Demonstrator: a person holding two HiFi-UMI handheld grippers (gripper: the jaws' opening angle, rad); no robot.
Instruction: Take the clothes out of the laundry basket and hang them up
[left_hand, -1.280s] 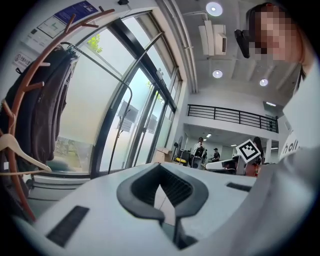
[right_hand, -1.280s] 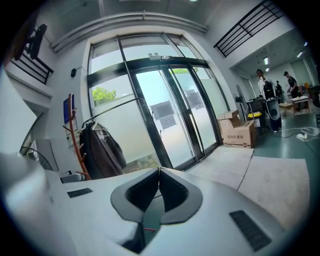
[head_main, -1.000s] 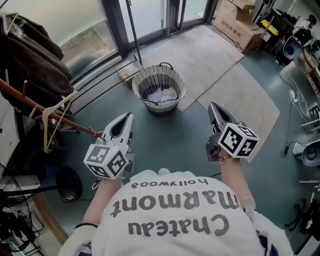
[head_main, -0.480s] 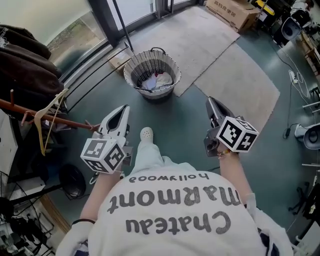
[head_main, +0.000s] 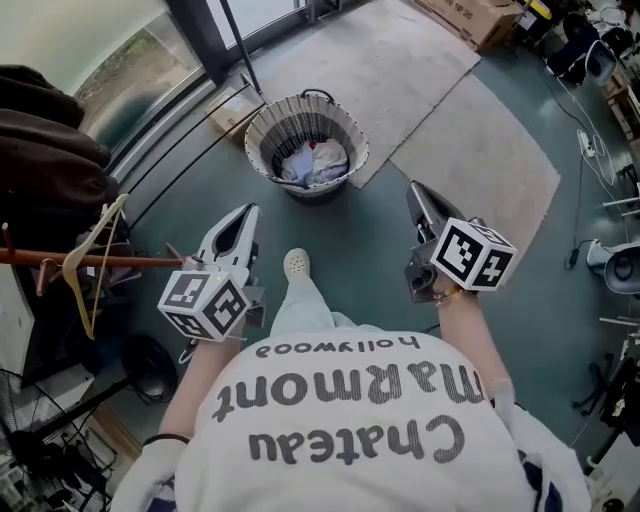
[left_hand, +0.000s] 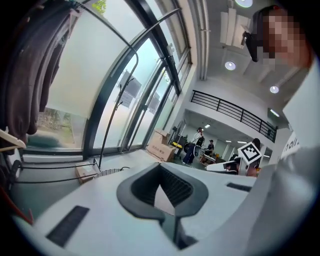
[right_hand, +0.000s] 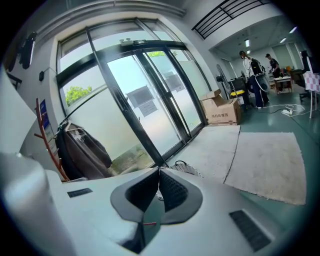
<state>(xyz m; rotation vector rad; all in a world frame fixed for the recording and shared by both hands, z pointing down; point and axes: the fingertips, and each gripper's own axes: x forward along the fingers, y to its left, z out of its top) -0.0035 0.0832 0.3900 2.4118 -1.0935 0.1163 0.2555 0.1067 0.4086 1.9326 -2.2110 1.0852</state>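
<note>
A round laundry basket (head_main: 268, 140) with a ribbed, striped woven wall is set on the smooth grey-green floor ahead of the person, beside flat pale mats (head_main: 480, 160). Soft, crumpled clothes (head_main: 316, 162) in white, pale blue and pink are heaped inside it. The task is judged barely begun: nothing has been lifted out. The left gripper (head_main: 249, 209) and right gripper (head_main: 413, 188) are closed tip to tip and empty, well short of the basket. A bare curved wooden hanger (head_main: 88, 250) is hung on a reddish rail (head_main: 120, 261) at left.

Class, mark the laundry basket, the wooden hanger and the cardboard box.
laundry basket (head_main: 270, 136): head view, striped inner wall.
wooden hanger (head_main: 95, 231): head view, upper arm.
cardboard box (right_hand: 222, 114): right gripper view, front face.
</note>
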